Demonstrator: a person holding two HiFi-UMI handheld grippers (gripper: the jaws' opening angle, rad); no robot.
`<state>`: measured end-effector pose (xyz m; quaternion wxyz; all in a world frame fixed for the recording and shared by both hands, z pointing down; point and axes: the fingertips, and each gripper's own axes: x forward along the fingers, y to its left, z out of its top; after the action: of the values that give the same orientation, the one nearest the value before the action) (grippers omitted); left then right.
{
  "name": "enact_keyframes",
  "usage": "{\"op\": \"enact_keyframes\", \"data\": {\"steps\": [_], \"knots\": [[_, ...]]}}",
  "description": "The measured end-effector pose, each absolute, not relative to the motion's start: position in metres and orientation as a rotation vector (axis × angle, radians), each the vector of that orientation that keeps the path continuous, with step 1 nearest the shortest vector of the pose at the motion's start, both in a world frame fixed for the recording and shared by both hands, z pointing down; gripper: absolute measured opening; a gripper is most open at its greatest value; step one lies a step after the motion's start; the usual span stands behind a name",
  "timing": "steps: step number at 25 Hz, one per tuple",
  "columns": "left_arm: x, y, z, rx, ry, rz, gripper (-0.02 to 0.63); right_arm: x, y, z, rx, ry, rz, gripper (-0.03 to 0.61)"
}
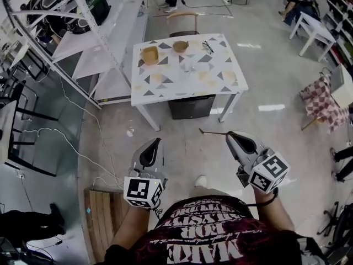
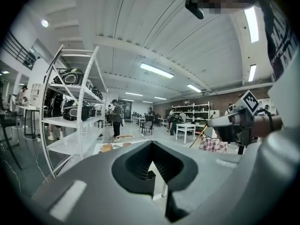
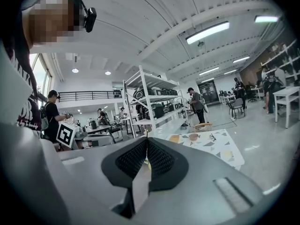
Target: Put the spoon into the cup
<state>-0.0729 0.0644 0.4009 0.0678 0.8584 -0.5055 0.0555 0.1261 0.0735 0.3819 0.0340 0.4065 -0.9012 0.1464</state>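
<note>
Head view, near right: grips slim, light, stiff spoon (image 1: 212, 132) by one end in pinched-shut right gripper (image 1: 228, 135), likely apt to swivel; left gripper (image 1: 158, 142) closed, empty; table (image 1: 220, 87) far ahead.

On the dark red shirt (image 1: 205, 242), white print, seen upside down, reads "MAKE" — its other lines cannot be made out. The cube (image 1: 144, 191) on the left gripper (image 1: 157, 142) and the one on the right gripper (image 1: 228, 134) bear black-and-white square markers.

A pale glossy floor (image 1: 276, 142) spreads across the frame. At upper centre stands a white triangle-patterned table (image 1: 229, 65), with white metal shelving (image 1: 88, 43) upper left and a wooden pallet (image 1: 102, 217) lower left. Strip lights (image 2: 157, 71) line the ceiling (image 2: 140, 22).
</note>
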Motion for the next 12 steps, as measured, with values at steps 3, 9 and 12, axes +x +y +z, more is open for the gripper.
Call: {"op": "enact_keyframes", "data": {"steps": [3,9,12], "knots": [[-0.070,0.053,0.393,2.583,-1.561,0.171,0.001,0.129,0.058,0.378,1.216,-2.807,0.440,0.035],[-0.070,0.042,0.378,2.545,-1.668,0.144,0.001,0.138,0.034,0.368,1.144,-2.851,0.373,0.035],[-0.071,0.042,0.378,2.523,-1.702,0.155,0.001,0.150,0.024,0.364,1.183,-2.830,0.299,0.035]]}}
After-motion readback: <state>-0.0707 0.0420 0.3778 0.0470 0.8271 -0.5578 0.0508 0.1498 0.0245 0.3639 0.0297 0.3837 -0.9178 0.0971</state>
